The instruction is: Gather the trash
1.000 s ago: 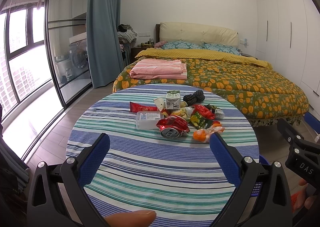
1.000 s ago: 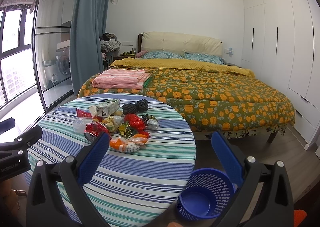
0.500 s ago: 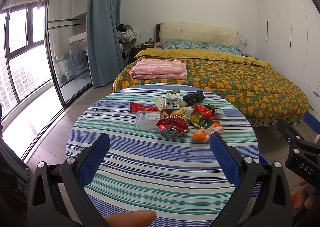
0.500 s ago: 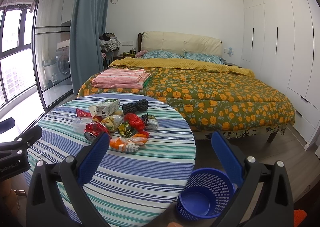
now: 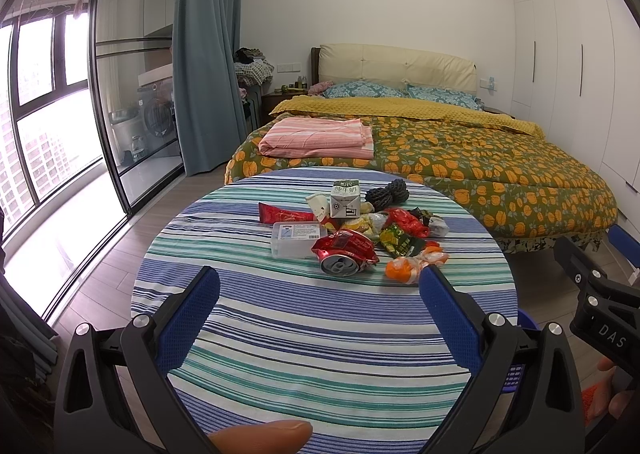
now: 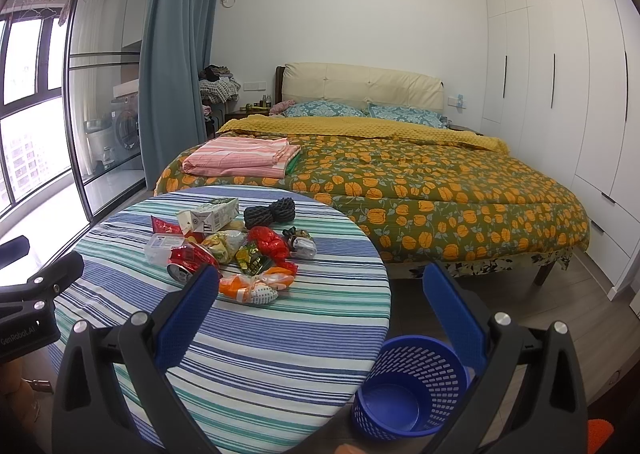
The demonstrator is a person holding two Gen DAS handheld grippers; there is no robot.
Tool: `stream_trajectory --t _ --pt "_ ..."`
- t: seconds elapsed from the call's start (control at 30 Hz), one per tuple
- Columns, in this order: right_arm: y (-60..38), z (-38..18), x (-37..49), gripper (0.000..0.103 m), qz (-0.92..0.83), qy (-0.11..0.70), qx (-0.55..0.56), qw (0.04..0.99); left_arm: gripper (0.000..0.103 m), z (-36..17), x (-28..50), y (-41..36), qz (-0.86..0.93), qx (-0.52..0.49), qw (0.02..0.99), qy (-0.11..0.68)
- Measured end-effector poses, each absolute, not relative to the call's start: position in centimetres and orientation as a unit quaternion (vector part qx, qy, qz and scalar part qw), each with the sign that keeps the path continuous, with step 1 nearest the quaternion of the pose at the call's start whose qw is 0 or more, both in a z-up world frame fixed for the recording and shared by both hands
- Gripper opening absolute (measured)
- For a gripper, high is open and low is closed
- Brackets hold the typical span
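Observation:
A heap of trash lies on the round striped table (image 5: 320,334): a crushed red can (image 5: 345,252), a clear plastic box (image 5: 297,238), a milk carton (image 5: 344,199), a red wrapper (image 5: 285,213), a green packet (image 5: 396,242), an orange wrapper (image 5: 412,264) and a dark net (image 5: 387,192). My left gripper (image 5: 319,290) hovers open over the table's near side, short of the can. In the right wrist view the same heap (image 6: 240,250) lies left of centre. My right gripper (image 6: 320,286) is open at the table's right edge, above an empty blue mesh basket (image 6: 412,386) on the floor.
A large bed (image 6: 420,190) with an orange-flowered quilt stands just behind the table, with a folded pink sheet (image 5: 320,136) on it. Glass sliding doors (image 5: 132,94) and a blue curtain (image 5: 208,54) are on the left, white wardrobes (image 6: 560,94) on the right. Wooden floor (image 6: 560,306) surrounds the basket.

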State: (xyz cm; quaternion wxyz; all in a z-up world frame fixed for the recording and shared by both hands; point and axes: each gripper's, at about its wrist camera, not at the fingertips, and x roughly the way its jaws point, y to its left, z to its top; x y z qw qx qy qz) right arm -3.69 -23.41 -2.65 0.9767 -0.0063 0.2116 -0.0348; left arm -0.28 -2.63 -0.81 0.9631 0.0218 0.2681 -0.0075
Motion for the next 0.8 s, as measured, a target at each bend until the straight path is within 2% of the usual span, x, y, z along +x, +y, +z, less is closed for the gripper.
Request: stream_trajectory --t 0.8 --pt "-24.6 -3.1 -3.7 0.099 -0.036 0.216 -0.003 0.976 0.099 -2.1 -0.2 -3.5 -0.007 0.024 0.961 0.276"
